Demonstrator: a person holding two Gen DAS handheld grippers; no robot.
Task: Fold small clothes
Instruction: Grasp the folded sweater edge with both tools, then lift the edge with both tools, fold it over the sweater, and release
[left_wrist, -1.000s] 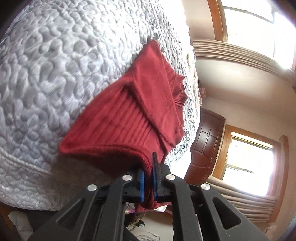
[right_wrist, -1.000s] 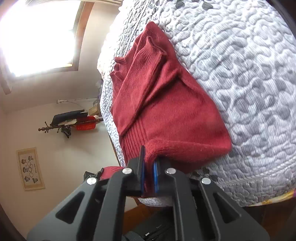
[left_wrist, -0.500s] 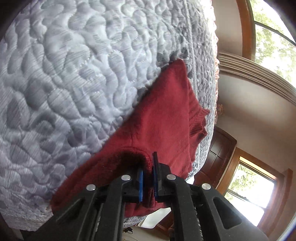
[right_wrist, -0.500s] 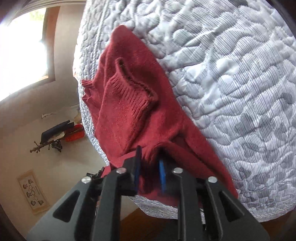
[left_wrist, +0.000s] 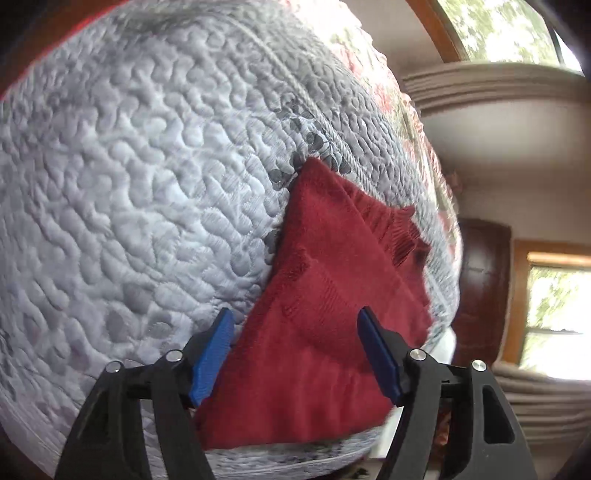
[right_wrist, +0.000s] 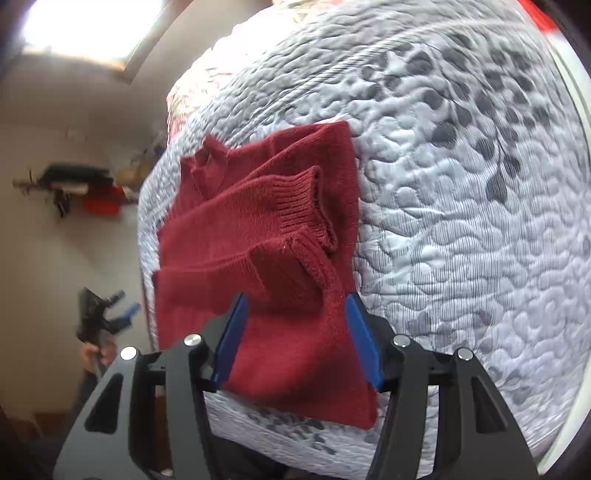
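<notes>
A small dark red knitted sweater lies folded on a grey-white quilted mattress, close to its edge. In the left wrist view my left gripper is open, its blue pads spread wide just above the near folded edge, holding nothing. The same sweater fills the middle of the right wrist view, a ribbed cuff on top. My right gripper is open too, with its pads either side of the near cloth but not pinching it. The left gripper also appears at far left.
The mattress edge runs just below the sweater in both views. A dark wooden door and bright windows stand beyond the bed. A person's hand holds the other gripper at left; a wall rack hangs behind.
Both grippers were shut on the sweater's hem and carried it over the body. Now both have let go, opened wide and pulled back; the sweater lies folded in half.
</notes>
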